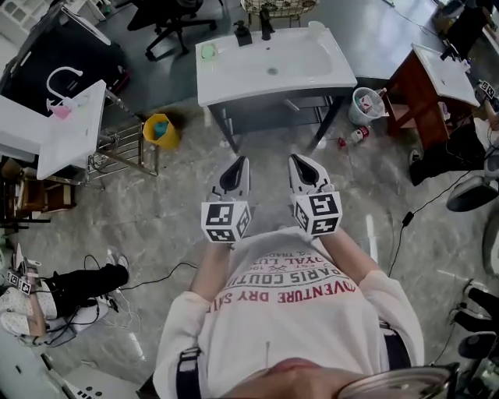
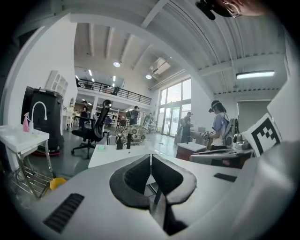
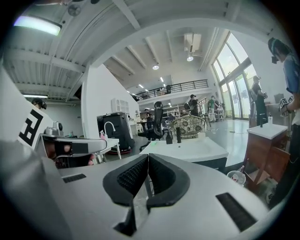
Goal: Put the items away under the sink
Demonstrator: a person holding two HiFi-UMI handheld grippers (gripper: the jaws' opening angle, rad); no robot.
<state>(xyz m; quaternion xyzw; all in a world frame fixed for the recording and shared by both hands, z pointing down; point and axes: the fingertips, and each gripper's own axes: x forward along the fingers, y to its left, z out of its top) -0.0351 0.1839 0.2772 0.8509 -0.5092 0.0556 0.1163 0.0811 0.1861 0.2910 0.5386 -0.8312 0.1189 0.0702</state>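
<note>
The white sink (image 1: 273,66) stands ahead at the top middle of the head view, with a grey cabinet (image 1: 273,113) beneath it. Two dark pump bottles (image 1: 242,33) and a green sponge (image 1: 208,51) sit on its top. On the floor to its right are a white bucket (image 1: 366,105) and a red-capped bottle (image 1: 355,138); a yellow bucket (image 1: 160,130) sits to its left. My left gripper (image 1: 238,167) (image 2: 150,157) and right gripper (image 1: 300,165) (image 3: 147,157) are held side by side in front of my chest. Both point toward the sink, short of it, and are shut on nothing.
A second white sink (image 1: 70,128) with a wire rack (image 1: 117,152) stands at the left, and a brown-cabinet sink (image 1: 437,78) at the right. An office chair (image 1: 175,19) is behind the sink. Cables (image 1: 405,222) lie on the floor. People stand at the right (image 3: 286,70).
</note>
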